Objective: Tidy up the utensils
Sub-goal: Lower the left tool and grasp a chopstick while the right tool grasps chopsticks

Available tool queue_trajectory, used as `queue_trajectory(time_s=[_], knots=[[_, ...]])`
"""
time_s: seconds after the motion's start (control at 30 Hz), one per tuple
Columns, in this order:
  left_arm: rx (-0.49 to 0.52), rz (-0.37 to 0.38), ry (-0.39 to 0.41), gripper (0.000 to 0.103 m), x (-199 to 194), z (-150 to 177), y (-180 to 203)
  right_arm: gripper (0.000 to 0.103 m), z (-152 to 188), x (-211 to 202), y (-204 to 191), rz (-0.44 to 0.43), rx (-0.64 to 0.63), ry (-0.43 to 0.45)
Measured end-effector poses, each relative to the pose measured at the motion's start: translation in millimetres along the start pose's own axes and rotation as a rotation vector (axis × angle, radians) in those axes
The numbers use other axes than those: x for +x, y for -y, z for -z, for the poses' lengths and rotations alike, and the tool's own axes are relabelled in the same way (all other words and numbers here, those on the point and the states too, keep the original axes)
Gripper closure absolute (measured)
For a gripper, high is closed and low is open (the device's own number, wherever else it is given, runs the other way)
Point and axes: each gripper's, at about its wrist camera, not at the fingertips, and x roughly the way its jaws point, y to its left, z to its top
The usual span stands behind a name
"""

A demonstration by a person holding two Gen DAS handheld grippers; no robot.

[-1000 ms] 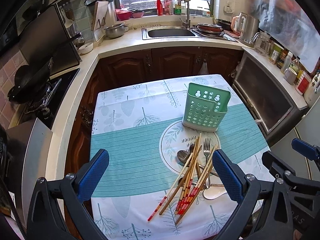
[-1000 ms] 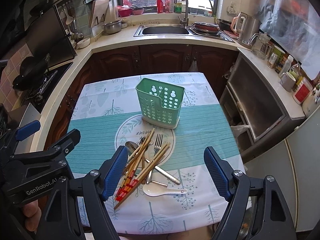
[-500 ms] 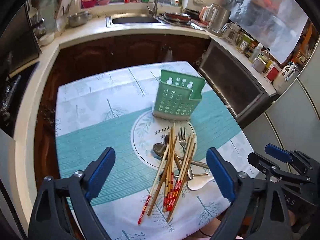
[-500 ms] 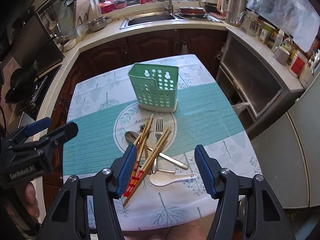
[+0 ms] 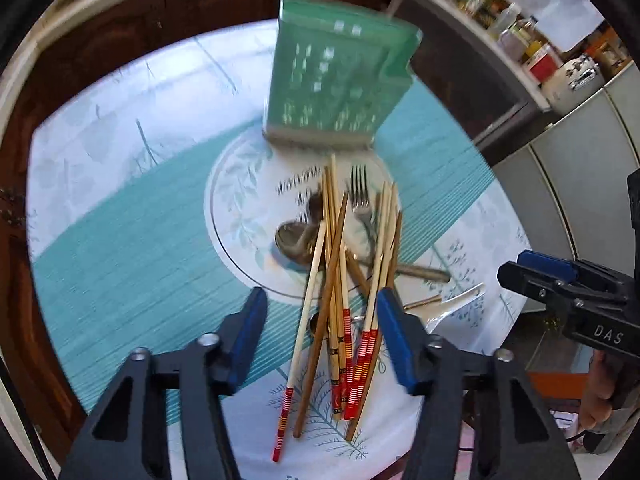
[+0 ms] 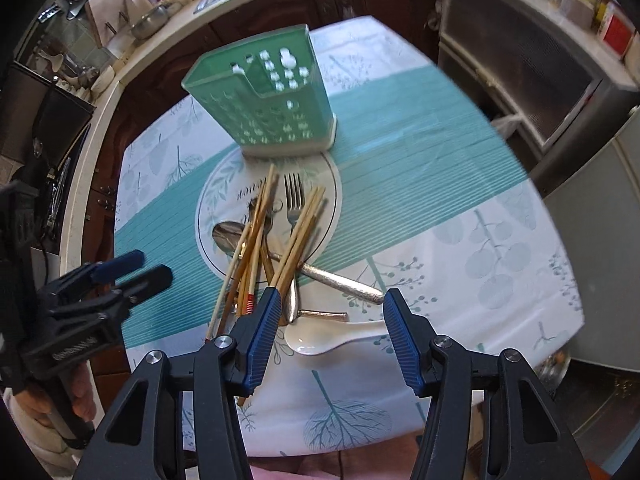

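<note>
Closing both grippers early; left gripper (image 5: 320, 334) straddles chopsticks (image 5: 334, 280), right gripper (image 6: 330, 334) probably over the spoon (image 6: 332, 340), nothing pinched yet, so seat lower first.

The left tool (image 5: 320, 332) is closing above the chopsticks (image 5: 336, 280) on the bench (image 5: 120, 248), not touching them; a green basket (image 5: 336, 80) stands behind.
</note>
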Motion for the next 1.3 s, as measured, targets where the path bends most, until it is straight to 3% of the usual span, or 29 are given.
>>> queue_trajectory(time_s=[0.1, 0.17, 0.3, 0.7, 0.97, 1.03, 1.3], knots=[[-0.033, 0.033, -0.051, 0.073, 27.2, -1.2, -7.7, 0.052, -7.1, 27.6, 2.9, -0.020, 0.001, -0.050], [-0.036, 0.031, -0.073, 0.075, 41.4, -2.7, -9.9, 0.052, -10.4, 41.6, 4.1, -0.025, -0.006, -0.062], [-0.030, 0.019, -0.114, 0.090, 62.4, -4.4, -12.6, 0.052, -14.8, 64.4, 8.7, -0.044, -0.010, -0.103], [-0.028, -0.036, -0.199, 0.091, 93.0, -10.6, -8.9, 0.052, -21.8, 99.5, 0.7, -0.089, -0.056, -0.149], [0.001, -0.076, -0.242, 0.091, 101.6, -19.3, 2.1, 0.052, -24.4, 106.5, 1.9, -0.176, -0.059, -0.145], [0.013, -0.101, -0.254, 0.098, 107.6, -22.6, 8.7, 0.052, -25.8, 110.4, 2.5, -0.203, -0.051, -0.143], [-0.013, -0.103, -0.232, 0.100, 101.7, -24.0, 4.2, 0.052, -31.1, 136.4, 2.6, -0.264, -0.014, -0.142]])
